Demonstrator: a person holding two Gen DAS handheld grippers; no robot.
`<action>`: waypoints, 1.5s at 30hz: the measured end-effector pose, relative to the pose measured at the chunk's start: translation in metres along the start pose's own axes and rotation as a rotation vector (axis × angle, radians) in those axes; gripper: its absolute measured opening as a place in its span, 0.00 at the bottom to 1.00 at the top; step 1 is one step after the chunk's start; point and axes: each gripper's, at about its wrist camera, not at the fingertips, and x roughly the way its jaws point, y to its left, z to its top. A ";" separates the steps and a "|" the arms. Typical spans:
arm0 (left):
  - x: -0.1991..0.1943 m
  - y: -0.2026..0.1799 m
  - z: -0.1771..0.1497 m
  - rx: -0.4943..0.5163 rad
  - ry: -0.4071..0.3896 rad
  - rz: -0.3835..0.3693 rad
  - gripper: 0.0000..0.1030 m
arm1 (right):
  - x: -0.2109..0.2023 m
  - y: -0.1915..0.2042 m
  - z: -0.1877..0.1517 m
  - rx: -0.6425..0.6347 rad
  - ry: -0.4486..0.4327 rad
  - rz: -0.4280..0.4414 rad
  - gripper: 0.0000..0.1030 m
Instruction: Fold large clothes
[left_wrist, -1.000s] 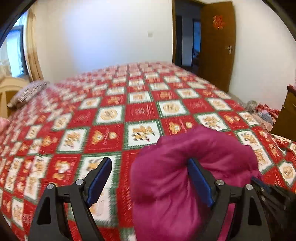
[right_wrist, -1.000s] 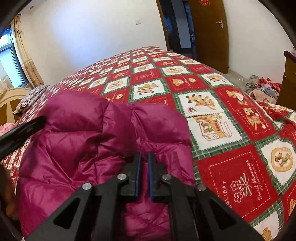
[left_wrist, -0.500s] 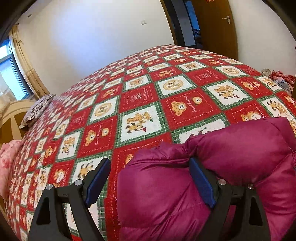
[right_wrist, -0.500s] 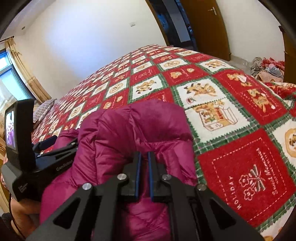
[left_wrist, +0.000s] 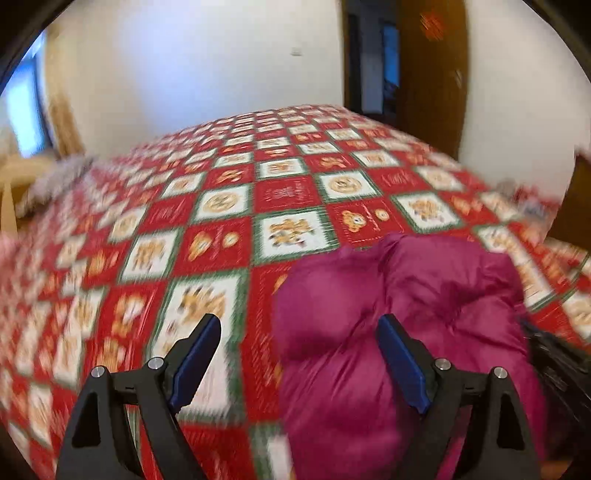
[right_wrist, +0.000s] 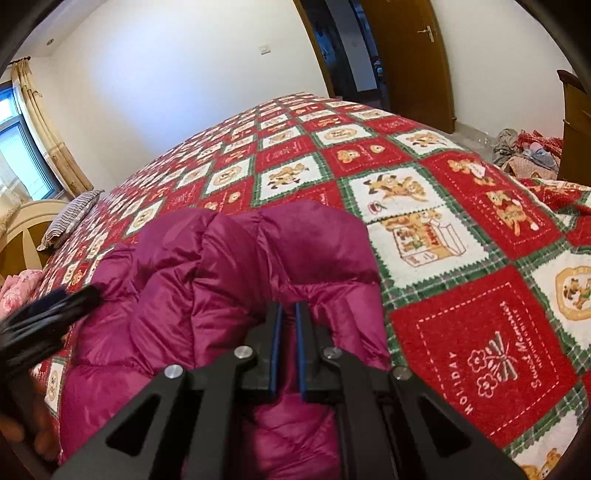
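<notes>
A puffy magenta jacket (right_wrist: 229, 266) lies bunched on a red, white and green quilt (right_wrist: 480, 332). My right gripper (right_wrist: 289, 308) is shut on a fold of it, with magenta fabric between the blue pads. In the blurred left wrist view the jacket (left_wrist: 424, 291) fills the lower right. My left gripper (left_wrist: 298, 323) stands open there, its left finger over bare quilt (left_wrist: 221, 206) and its right finger in front of the jacket's edge, not pressing on it. The right wrist view shows the left gripper (right_wrist: 48, 314) as a dark blur at the jacket's left side.
A striped pillow (right_wrist: 70, 218) and a pale wooden headboard (right_wrist: 22, 229) lie at the far left, with pink cloth (right_wrist: 18, 291) below them. A brown door (right_wrist: 410, 62) stands behind the bed. Loose clothes (right_wrist: 528, 151) lie on the floor beside wooden furniture (right_wrist: 576, 129) at the right.
My left gripper has swung sideways, still open, and its view is now blurred. The jacket sits lower and more bunched in that view. The right gripper stays shut on the jacket.
</notes>
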 end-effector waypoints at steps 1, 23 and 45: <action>-0.004 0.008 -0.005 -0.028 0.005 -0.016 0.85 | -0.001 -0.001 0.000 0.003 -0.003 0.004 0.07; 0.000 0.022 -0.048 -0.282 0.114 -0.420 0.91 | -0.040 -0.031 -0.022 0.100 0.105 0.249 0.97; 0.013 -0.006 -0.047 -0.149 0.158 -0.292 0.88 | -0.028 0.011 -0.032 -0.123 0.117 0.180 0.62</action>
